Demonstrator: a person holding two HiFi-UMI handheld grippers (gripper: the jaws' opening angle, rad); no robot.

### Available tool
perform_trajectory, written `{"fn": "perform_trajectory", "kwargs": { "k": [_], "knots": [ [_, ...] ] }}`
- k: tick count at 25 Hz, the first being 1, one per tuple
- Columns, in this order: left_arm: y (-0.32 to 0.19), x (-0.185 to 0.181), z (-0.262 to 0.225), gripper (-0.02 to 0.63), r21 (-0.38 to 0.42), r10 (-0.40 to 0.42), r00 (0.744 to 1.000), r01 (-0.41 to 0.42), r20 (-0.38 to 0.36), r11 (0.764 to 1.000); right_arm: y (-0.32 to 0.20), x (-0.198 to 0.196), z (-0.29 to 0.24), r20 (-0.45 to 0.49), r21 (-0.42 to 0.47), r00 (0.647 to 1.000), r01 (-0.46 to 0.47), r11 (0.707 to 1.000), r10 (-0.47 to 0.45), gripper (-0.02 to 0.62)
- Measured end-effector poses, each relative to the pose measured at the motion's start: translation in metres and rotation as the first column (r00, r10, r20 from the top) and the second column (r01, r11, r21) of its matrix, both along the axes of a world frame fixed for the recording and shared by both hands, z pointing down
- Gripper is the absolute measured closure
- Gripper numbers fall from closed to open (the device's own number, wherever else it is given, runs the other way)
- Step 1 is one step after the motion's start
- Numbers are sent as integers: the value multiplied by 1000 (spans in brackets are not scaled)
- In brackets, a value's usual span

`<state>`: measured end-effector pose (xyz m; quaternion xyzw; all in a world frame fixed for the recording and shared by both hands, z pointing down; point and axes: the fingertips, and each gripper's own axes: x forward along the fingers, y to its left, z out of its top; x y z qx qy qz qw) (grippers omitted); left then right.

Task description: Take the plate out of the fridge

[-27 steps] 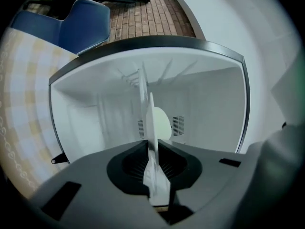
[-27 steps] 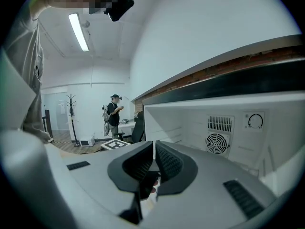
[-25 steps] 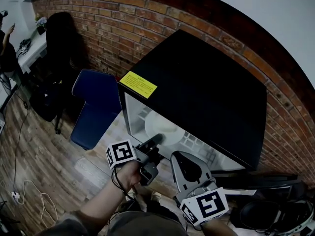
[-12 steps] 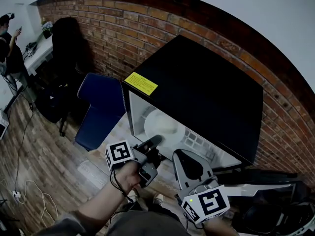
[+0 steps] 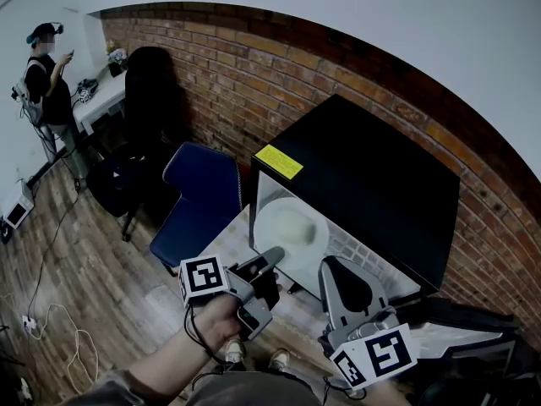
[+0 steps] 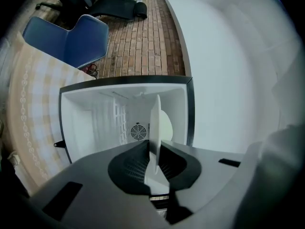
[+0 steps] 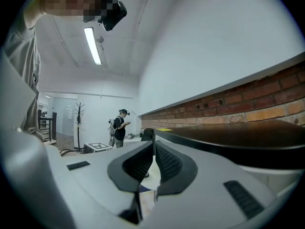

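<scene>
Head view: black fridge stands open by brick wall, w/ white plate in its white compartment. L gripper is at plate's near rim. R gripper is just beside it, low at the opening. To the left, a blue chair.

Left gripper view: plate seen edge-on, jaws clamped on its rim, rest of plate reaching into fridge.

Right gripper view: jaws together, nothing btwn them. Fridge top at right, person far off.
</scene>
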<state>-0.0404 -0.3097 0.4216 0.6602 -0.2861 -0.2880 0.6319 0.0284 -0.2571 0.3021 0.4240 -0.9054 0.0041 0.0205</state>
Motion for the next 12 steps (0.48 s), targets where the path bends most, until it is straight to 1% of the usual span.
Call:
{"fn": "perform_trajectory", "kwargs": {
  "k": [4,12],
  "knots": [
    [15,-21,-12,555,6,-47,999,47,16,999,6,-10,-16,18,36,999,35,999,-36,560],
    [38,-67,-30,555,24,-152,988,152,5,988,15,-42,-35,41,78,990,129,989,-133,560]
  ]
}}
